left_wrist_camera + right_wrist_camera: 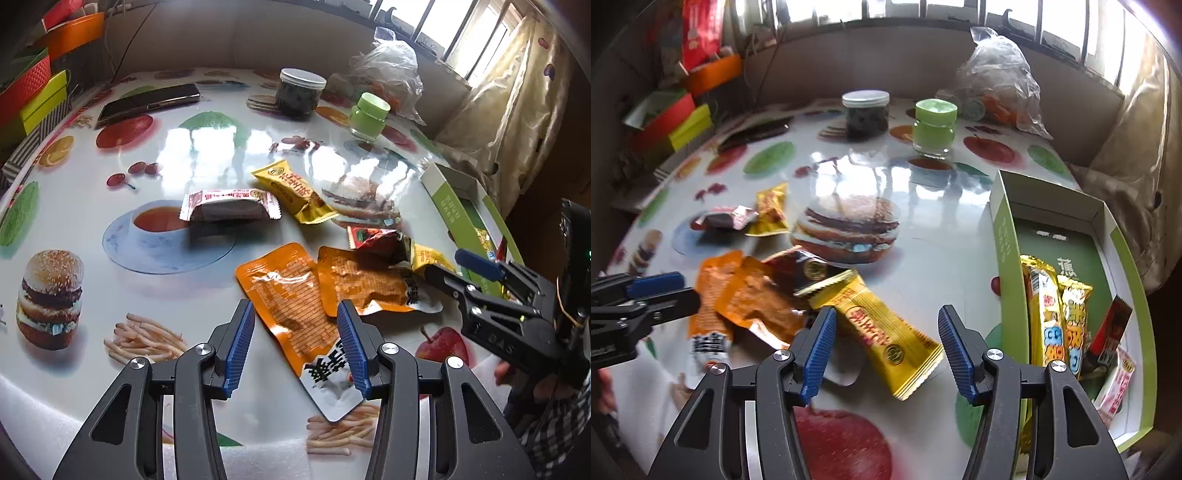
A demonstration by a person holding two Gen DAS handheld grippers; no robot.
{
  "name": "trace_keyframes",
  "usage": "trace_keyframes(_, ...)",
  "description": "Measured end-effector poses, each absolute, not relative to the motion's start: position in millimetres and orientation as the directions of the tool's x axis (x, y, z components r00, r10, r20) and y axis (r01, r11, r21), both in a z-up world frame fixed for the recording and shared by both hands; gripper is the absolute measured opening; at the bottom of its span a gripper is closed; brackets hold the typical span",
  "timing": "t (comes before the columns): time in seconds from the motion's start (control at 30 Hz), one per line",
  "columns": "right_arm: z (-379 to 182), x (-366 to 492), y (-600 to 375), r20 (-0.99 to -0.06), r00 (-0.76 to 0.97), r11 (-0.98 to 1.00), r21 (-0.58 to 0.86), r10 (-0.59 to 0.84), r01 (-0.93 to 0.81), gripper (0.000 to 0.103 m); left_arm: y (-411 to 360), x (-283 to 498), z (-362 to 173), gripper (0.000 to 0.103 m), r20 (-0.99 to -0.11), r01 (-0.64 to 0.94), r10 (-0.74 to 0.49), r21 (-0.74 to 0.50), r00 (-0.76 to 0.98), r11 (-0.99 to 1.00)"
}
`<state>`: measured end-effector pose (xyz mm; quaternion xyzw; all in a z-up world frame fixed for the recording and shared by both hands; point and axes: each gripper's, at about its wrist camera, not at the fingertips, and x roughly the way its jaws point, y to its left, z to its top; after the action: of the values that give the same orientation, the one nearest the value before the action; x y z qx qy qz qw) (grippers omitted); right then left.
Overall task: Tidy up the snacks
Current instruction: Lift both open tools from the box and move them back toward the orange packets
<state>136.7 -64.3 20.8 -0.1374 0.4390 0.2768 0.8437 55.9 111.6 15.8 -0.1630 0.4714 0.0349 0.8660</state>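
Here the snacks lie scattered across the printed tablecloth (92,229). Nearest, an orange pouch (291,295) lies flat between the blue pads of the left gripper (295,345), whose jaws stand apart and press on nothing. A second orange pouch (364,278) overlaps it on the right, with a dark red packet (380,238) just beyond. Farther off sit a brown-wrapped cake (229,205) and a small yellow packet (295,192).

In the right wrist view, a long yellow bar (882,332) lies slantwise between the released jaws of the right gripper (886,349), untouched by either pad. To the right, the green box (1006,236) already holds several yellow and red snacks. At the far side stand a dark jar (866,114), a green jar (934,127) and a plastic bag (997,74).
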Motion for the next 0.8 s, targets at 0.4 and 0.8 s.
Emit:
trace_keyframes(0.4, 14, 147, -70, -0.836, 0.439, 0.852, 0.062, 0.329, -0.520, 0.054, 105, 59, 6, 0.057, -0.855, -0.198, -0.082, -0.211, 0.513, 0.957)
trace_keyframes(0.8, 16, 138, -83, -0.831, 0.454, 0.879, 0.084, 0.322, -0.470, 0.023, 81, 72, 5, 0.059, -0.860, -0.138, -0.067, -0.158, 0.506, 0.978)
